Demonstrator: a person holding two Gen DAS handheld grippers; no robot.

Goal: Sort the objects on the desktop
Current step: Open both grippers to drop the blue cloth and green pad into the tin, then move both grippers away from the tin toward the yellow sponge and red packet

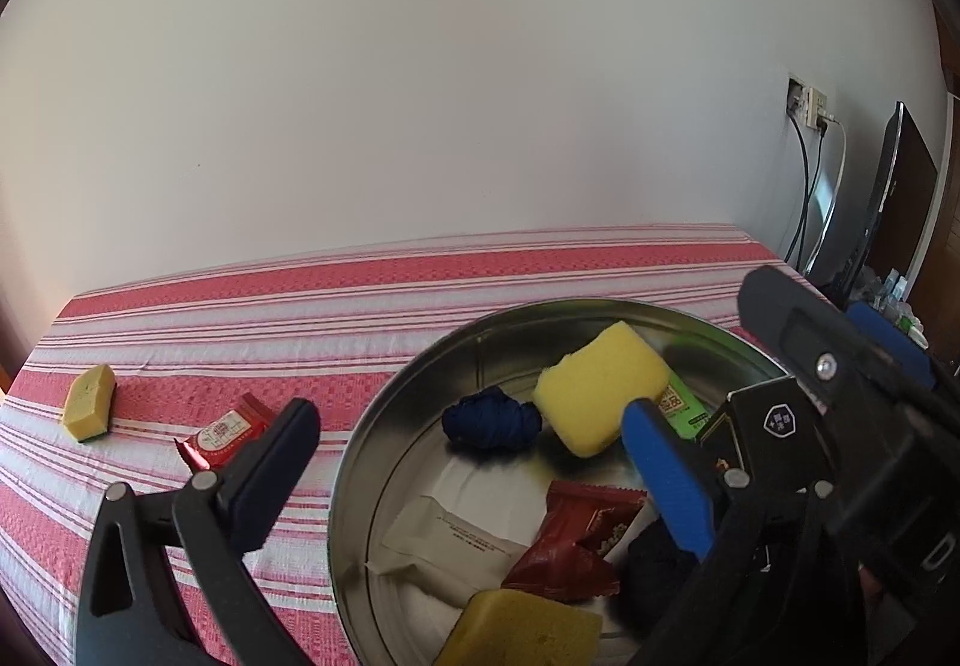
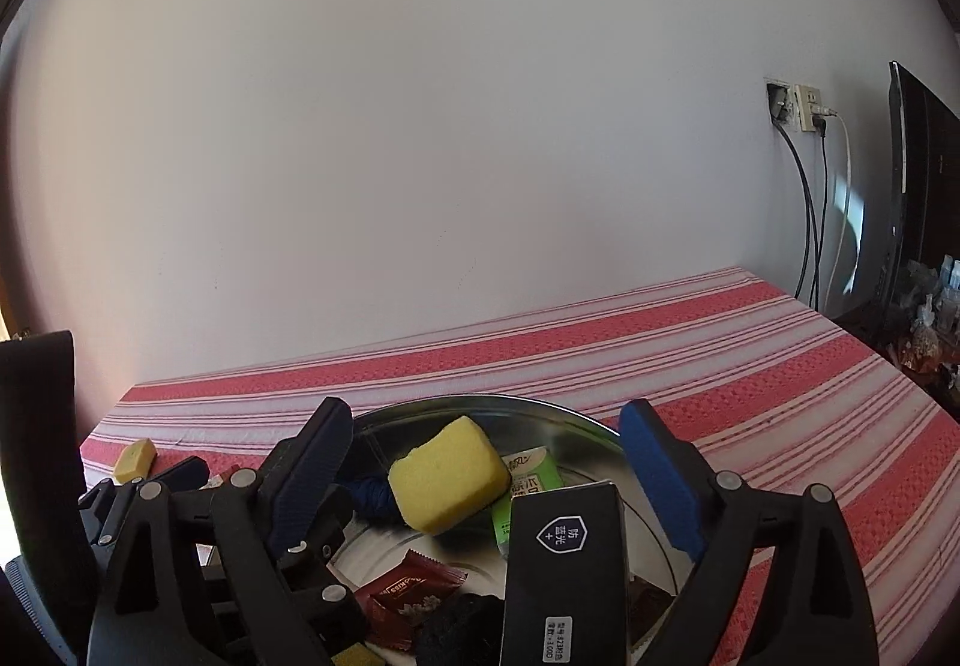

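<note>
Left claw (image 1: 474, 450) and right claw (image 2: 486, 462), both spread wide, gripping nothing, over a round metal tray (image 1: 384, 402) on the striped tabletop (image 1: 420, 276). Tray holds yellow sponge (image 1: 600, 390), blue yarn (image 1: 489, 420), snack packets and black box (image 2: 564, 558), which lies between the right claw's fingers. Another sponge (image 1: 90, 402) and red packet (image 1: 225, 435) lie near the tabletop's left edge.

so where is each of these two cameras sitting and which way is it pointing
Left wrist: rides the left tool, looking forward and down over the metal bowl on the striped cloth; its open fingers frame the view, and the right tool crosses in at right.
Right wrist: rides the right tool, facing the same bowl and wall; its open fingers straddle a black box, left tool at left.
Shared: bowl, yellow sponge, wall socket.
</note>
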